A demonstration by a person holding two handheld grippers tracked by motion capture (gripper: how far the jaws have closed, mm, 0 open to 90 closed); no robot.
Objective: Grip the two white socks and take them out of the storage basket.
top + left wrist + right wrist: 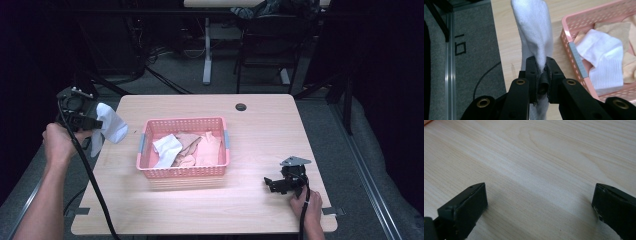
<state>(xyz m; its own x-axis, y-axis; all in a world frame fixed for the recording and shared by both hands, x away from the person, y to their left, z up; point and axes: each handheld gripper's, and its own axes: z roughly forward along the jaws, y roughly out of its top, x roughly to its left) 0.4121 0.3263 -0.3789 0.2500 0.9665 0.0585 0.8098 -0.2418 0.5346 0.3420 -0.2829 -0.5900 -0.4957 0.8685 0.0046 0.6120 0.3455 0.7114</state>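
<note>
Counter [210, 200]: a pale wooden top that carries the work, with bare surface left open on either side of the basket, apparently so that garments can be laid out as they come out.

Pink basket [182, 172]: a perforated plastic tray near the middle of the counter, within reach of both hands. It holds a loose heap of socks, a folded white sock [166, 148] at its left and peach-coloured socks [202, 147] to the right; how many lie beneath cannot be judged from the high view.

White sock [111, 123]: the item in hand, held in the air over the counter's left edge, well clear of the basket. It hangs slack from a single pinch point, which lets its length fall free for sorting or pairing.

Left gripper [540, 65]: its fingers are closed tight on a gathered fold of the white sock, cloth bulging above and below the pinch; a narrow grip suffices for so light a thing.

Right gripper [272, 183]: rests low over the bare counter at the near right, fingers [465, 206] spread wide with nothing between them, probably waiting to take the sock's free end.
</note>
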